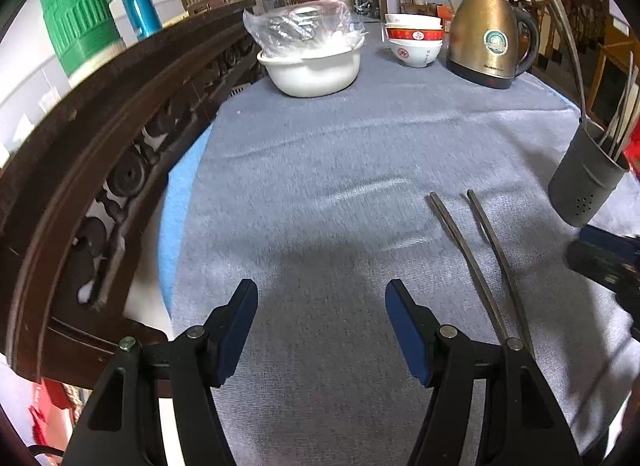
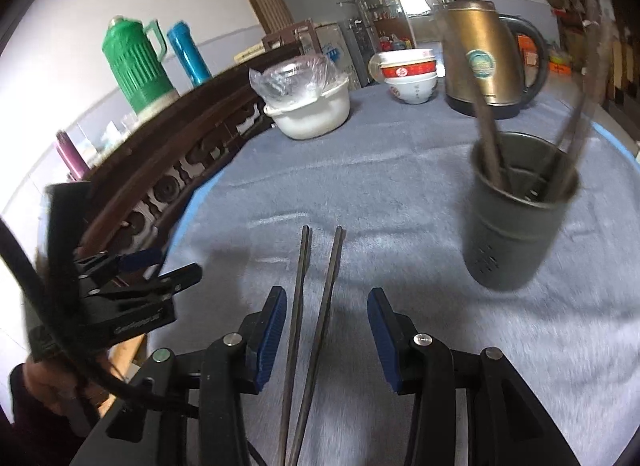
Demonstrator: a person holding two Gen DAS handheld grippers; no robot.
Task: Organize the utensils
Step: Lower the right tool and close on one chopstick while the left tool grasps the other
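Observation:
Two dark chopsticks lie side by side on the grey cloth, between the open jaws of my right gripper, which hovers over their near ends without gripping. They also show in the left wrist view, to the right of my left gripper, which is open and empty over bare cloth. A dark grey utensil holder with several utensils in it stands to the right; it also shows in the left wrist view.
A white pot with a plastic bag, stacked bowls and a brass kettle stand at the table's far end. A carved wooden rail runs along the left. A green jug and a blue flask stand beyond it.

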